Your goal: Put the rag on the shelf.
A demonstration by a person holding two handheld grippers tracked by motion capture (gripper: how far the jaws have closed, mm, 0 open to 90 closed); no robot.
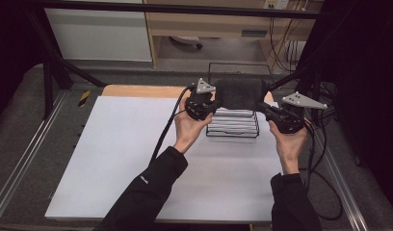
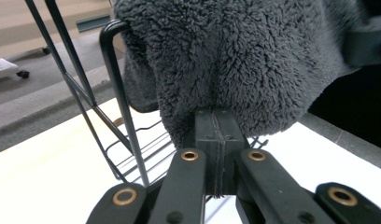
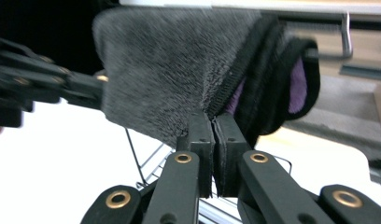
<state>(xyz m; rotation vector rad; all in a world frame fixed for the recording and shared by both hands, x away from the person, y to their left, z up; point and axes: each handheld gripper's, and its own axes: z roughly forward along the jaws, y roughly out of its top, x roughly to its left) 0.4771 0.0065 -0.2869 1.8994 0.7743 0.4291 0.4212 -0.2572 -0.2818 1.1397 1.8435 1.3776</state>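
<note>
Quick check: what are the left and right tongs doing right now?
Left tongs: shut on the grey fleece cloth, beside the wire rack.
Right tongs: shut on the same cloth's edge.

Black sleeves (image 1: 151, 190), black claws (image 1: 203, 103), grey plates (image 1: 303, 100), brass pivots (image 2: 189, 155)

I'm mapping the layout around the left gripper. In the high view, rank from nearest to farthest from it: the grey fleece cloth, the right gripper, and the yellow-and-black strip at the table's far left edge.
1. Grey fleece cloth: just right of the left gripper, pinched in its jaws over the wire rack.
2. Right gripper: at the cloth's other end.
3. Yellow-and-black strip: far left, off the white sheet.
</note>
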